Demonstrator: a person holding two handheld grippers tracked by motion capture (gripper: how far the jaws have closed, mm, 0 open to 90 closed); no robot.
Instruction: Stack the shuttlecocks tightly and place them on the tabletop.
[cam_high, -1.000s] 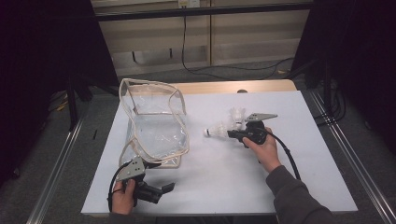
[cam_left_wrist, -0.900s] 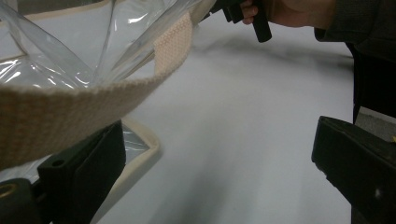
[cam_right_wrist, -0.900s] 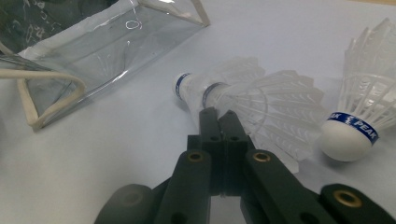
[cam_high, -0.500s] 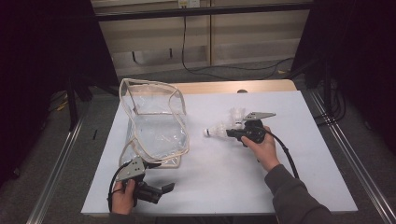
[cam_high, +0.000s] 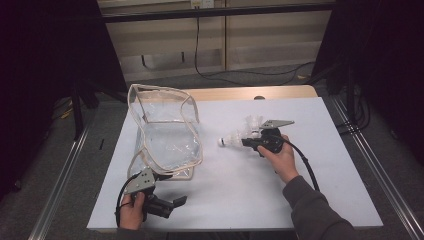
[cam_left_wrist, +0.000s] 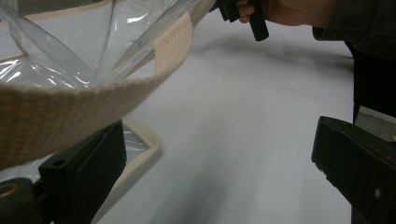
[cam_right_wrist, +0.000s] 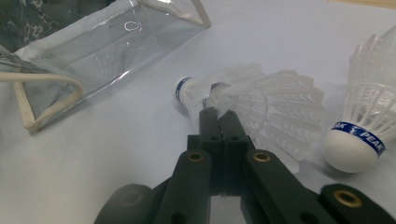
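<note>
The right claw (cam_right_wrist: 217, 112) is squeezed tight on the thin feather edge of a white birdie (cam_right_wrist: 254, 105). The birdie lies on its side on the white table (cam_high: 260, 190), and its round nose with a blue ring points toward the clear bag (cam_high: 167, 135). It looks to me like the birdie has not been lifted yet, so the job of putting it in the bag has only just begun.

A second birdie (cam_right_wrist: 362, 126) rests just beside the first one, with its round white nose toward the claw and blue letters around it. It is not held by anything. I think it has to go in the bag too.

The left claw (cam_high: 170, 204) sits near the front of the table with its jaws wide apart and nothing between them. One jaw is right by the cloth edge (cam_left_wrist: 70, 105) of the bag, but it does not pinch it.

The bag is see-through plastic with a cream cloth border. It sits on the left part of the table with its mouth standing open. It looks soft and floppy, and I see no birdie inside it. Both birdies are well apart from the bag's mouth.

The birdies look light, with thin skirts that could bend if squeezed too hard.
</note>
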